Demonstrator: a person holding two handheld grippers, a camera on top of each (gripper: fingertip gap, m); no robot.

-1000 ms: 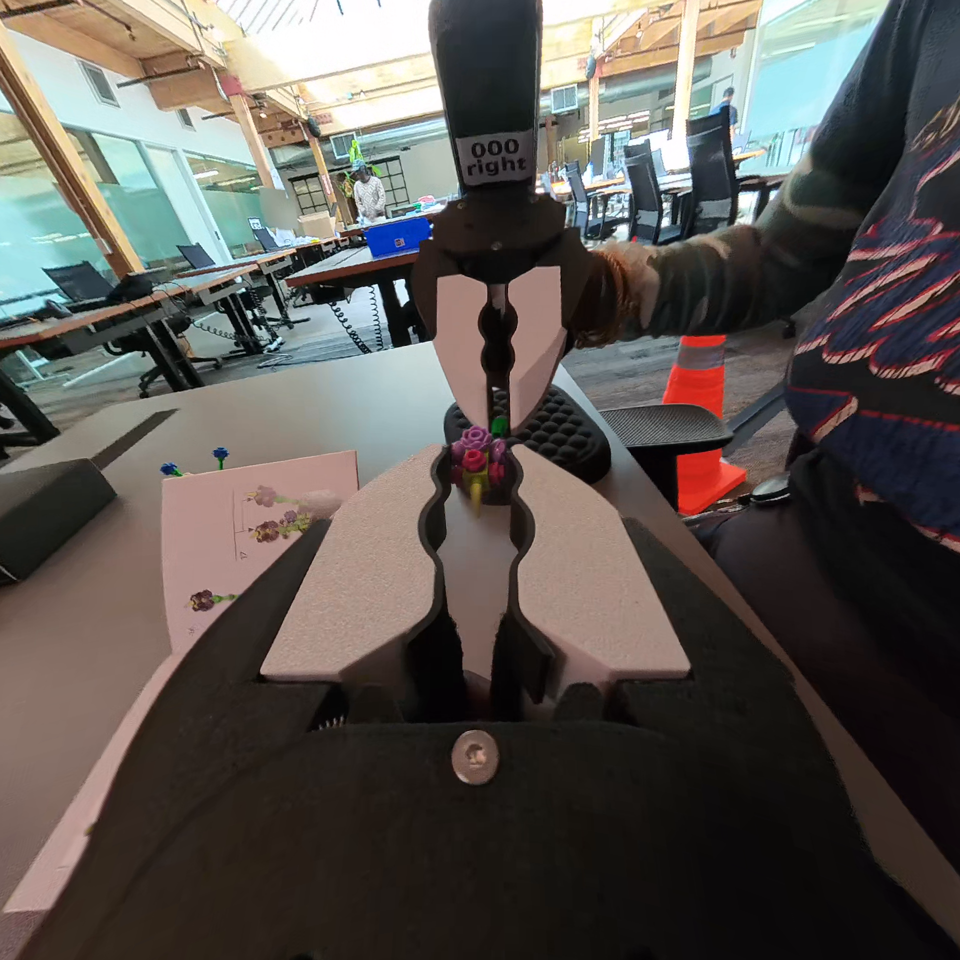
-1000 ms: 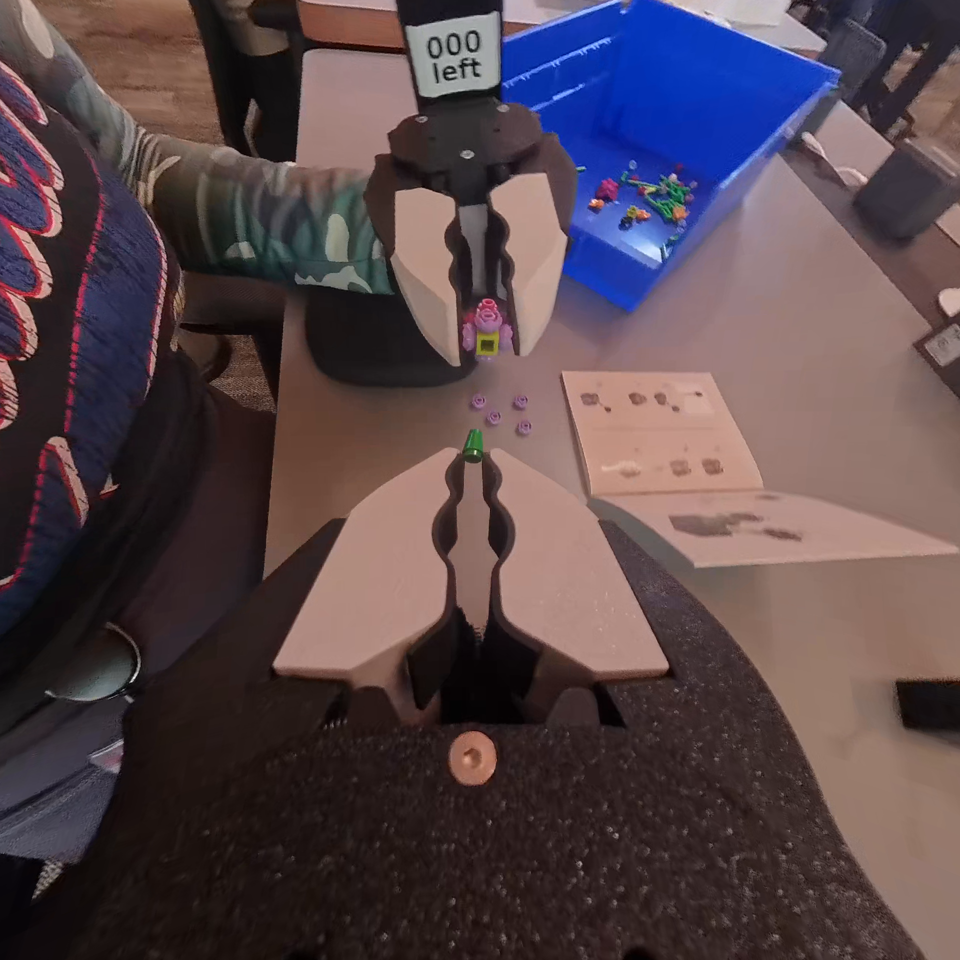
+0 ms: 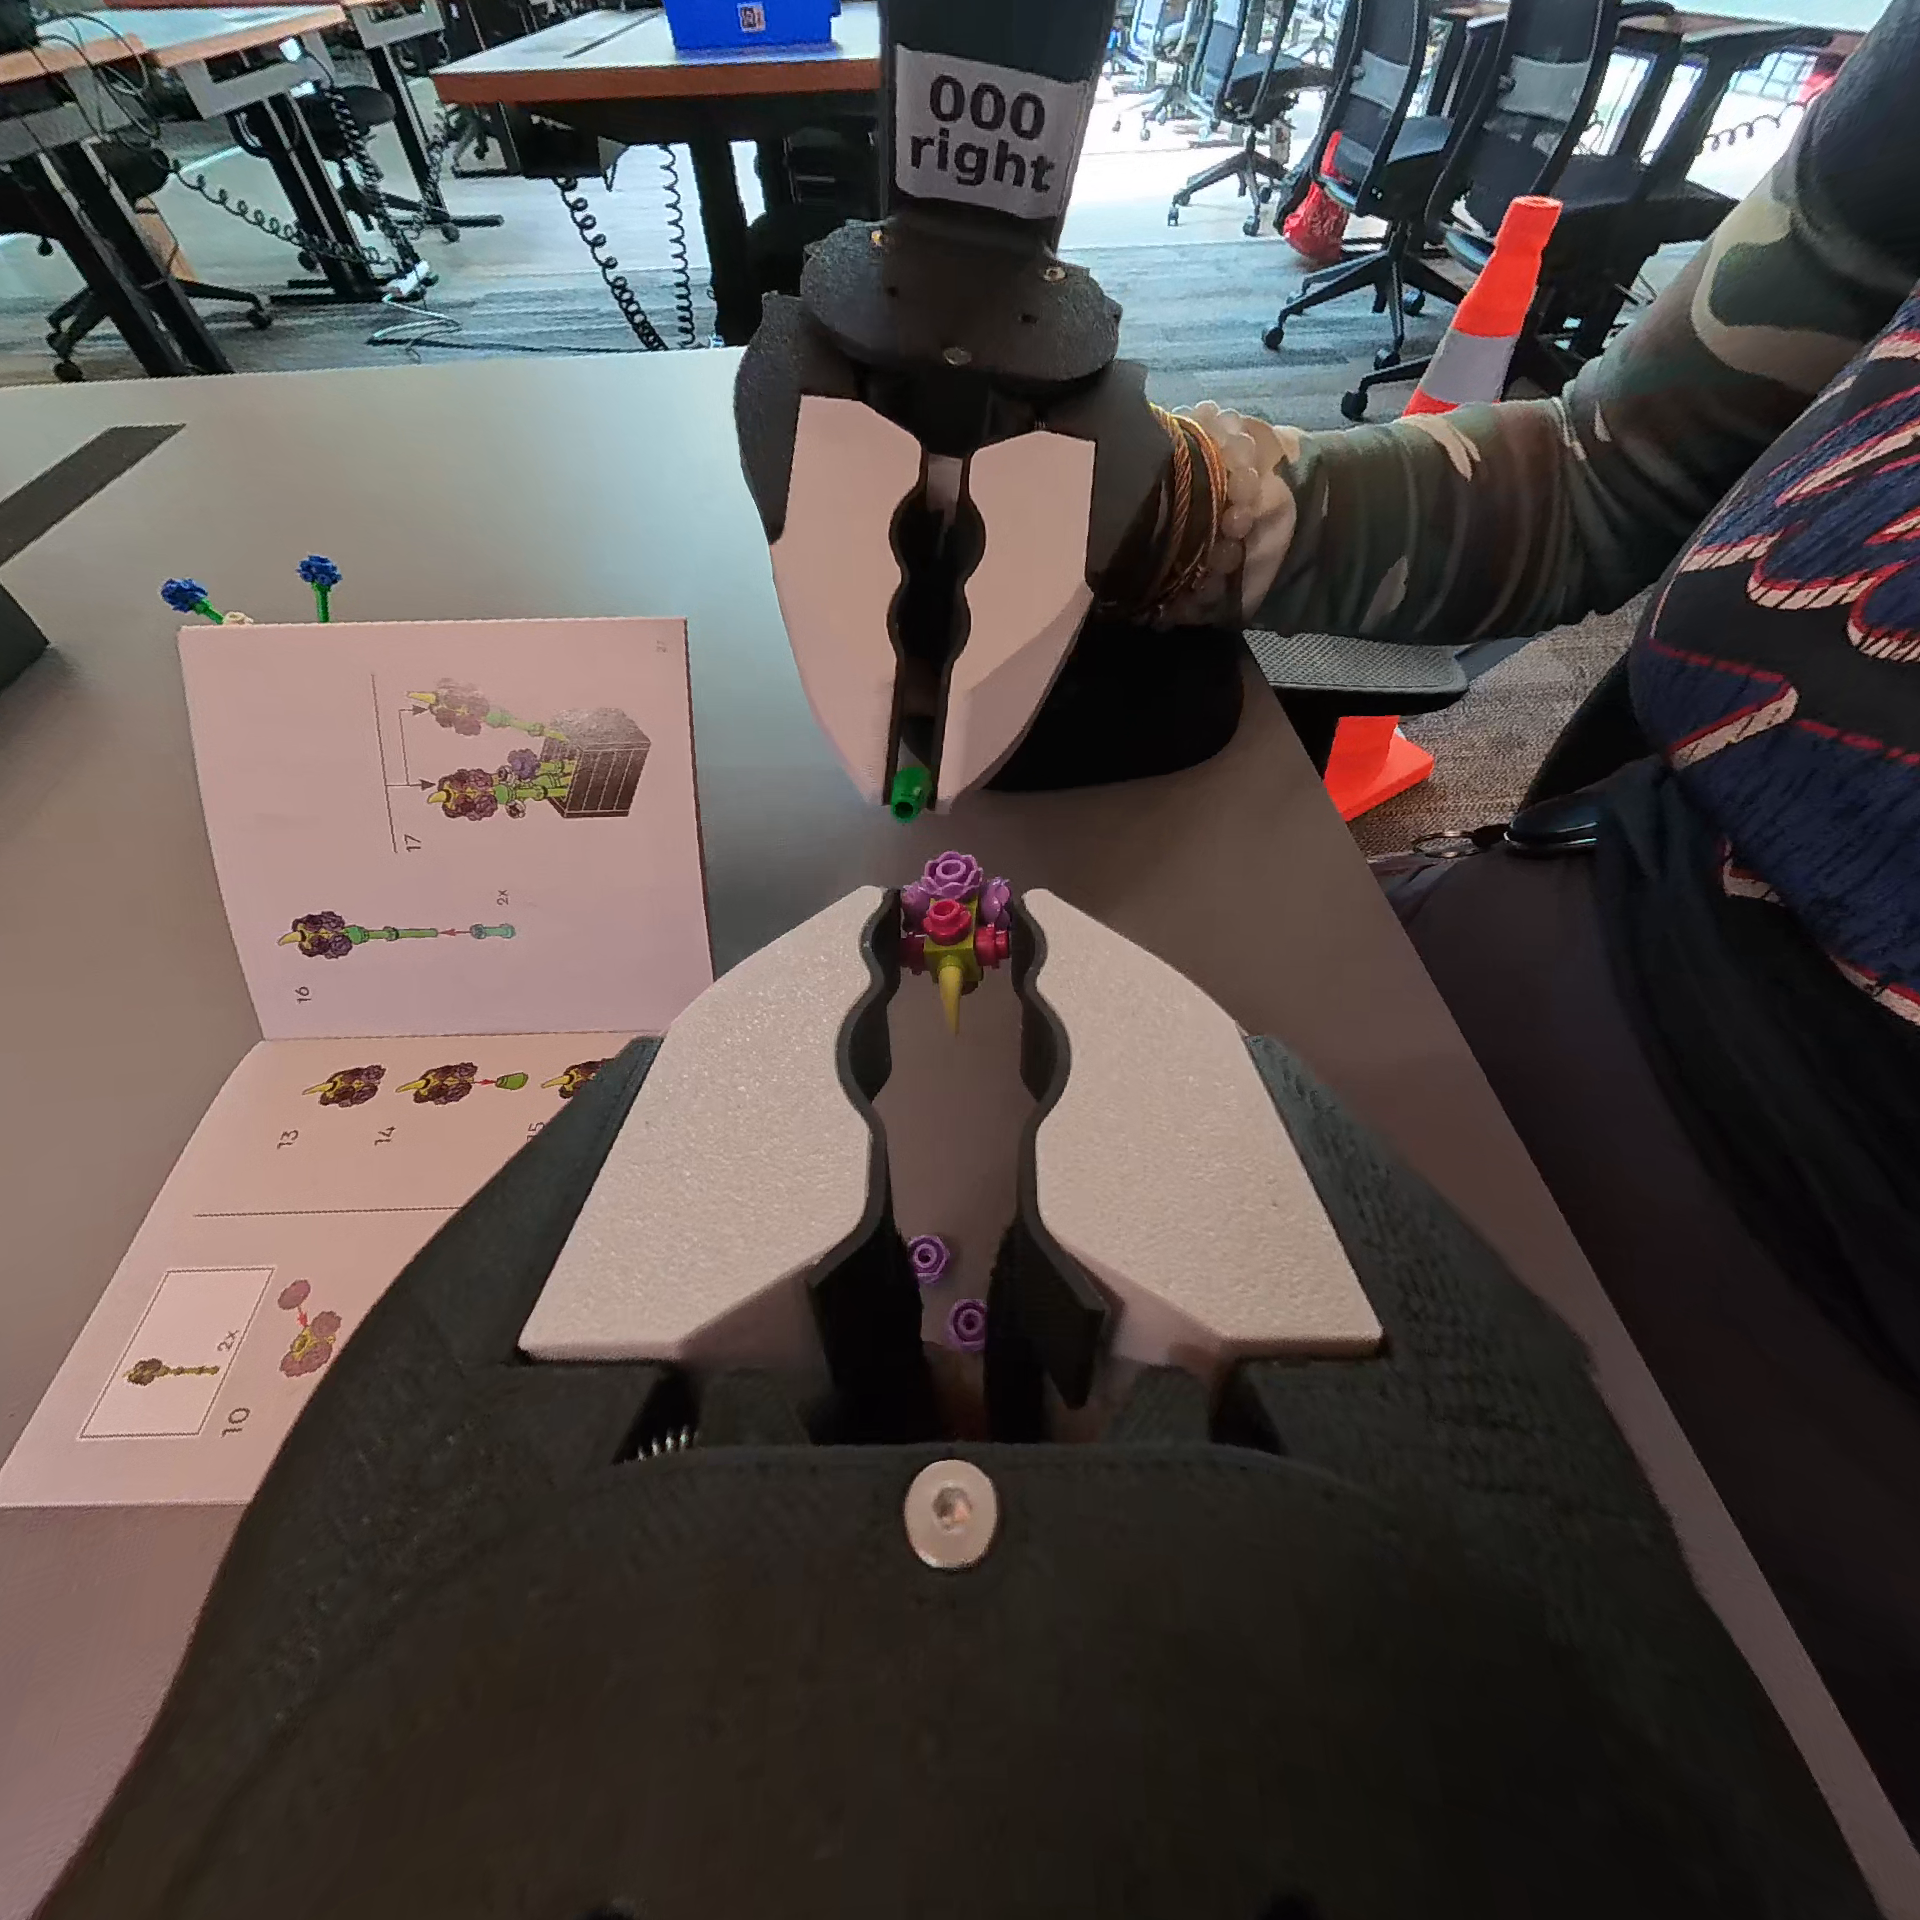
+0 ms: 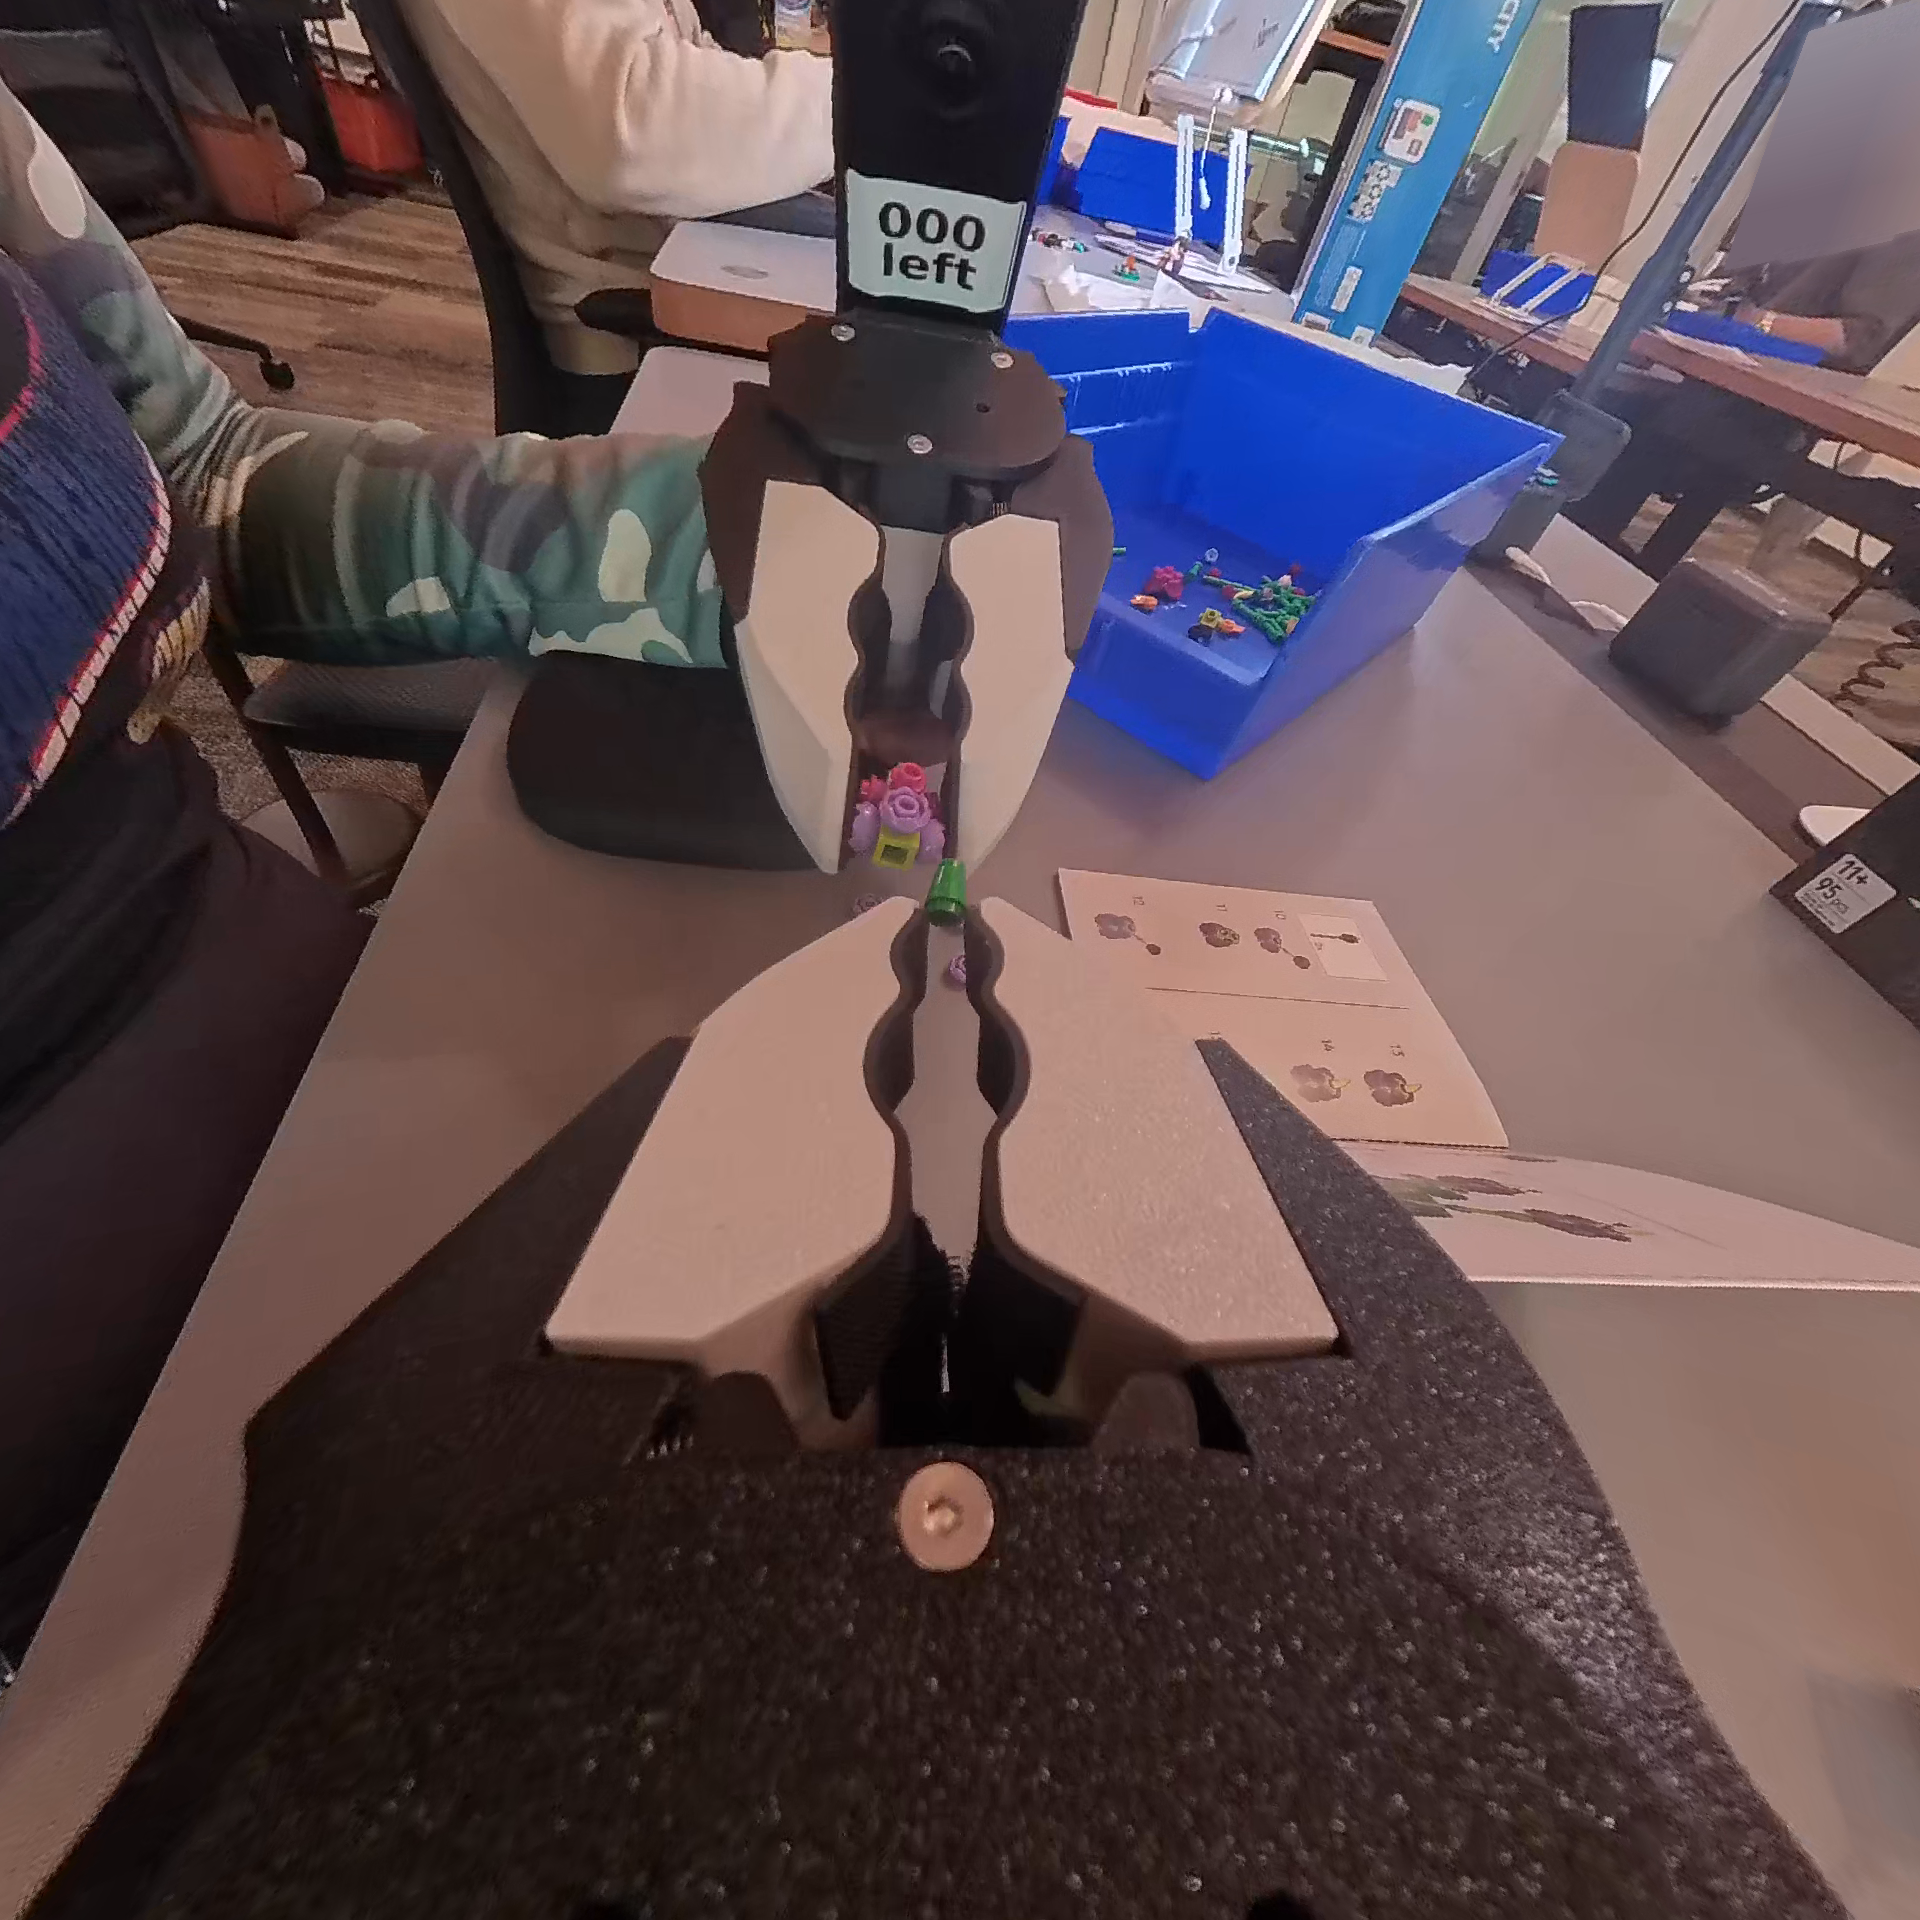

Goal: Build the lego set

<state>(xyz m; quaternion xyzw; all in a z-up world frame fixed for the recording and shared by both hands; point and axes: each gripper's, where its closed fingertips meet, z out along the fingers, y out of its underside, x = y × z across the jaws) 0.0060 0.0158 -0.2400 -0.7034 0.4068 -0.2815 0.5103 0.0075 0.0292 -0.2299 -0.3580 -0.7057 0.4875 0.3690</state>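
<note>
My left gripper (image 3: pixel 951 906) is shut on a small flower cluster (image 3: pixel 951 920) of purple and magenta blossoms on a lime block with a yellow-green spike. It holds the cluster above the grey table (image 3: pixel 540 499). My right gripper (image 3: pixel 912 792) faces it tip to tip, shut on a small green stem piece (image 3: pixel 906 795). In the right wrist view, the green piece (image 4: pixel 948 896) at my right gripper (image 4: pixel 945 914) sits just right of the cluster (image 4: pixel 896 821) in the left gripper (image 4: pixel 902 854), a small gap apart. Loose purple blossoms (image 3: pixel 928 1257) lie on the table below.
An open instruction booklet (image 3: pixel 447 810) lies left of the grippers. Two blue flowers on stems (image 3: pixel 317 577) stand behind it. A blue bin (image 4: pixel 1299 488) with loose pieces is beyond. A black wrist pad (image 4: pixel 644 769) sits at the table edge, by the person's sleeve (image 3: pixel 1507 499). My two grippers' fingertips are within a few centimetres of each other.
In the right wrist view the green piece has come closer to the flower cluster. The left wrist view now tilts further down at the table. Both grips are unchanged.
</note>
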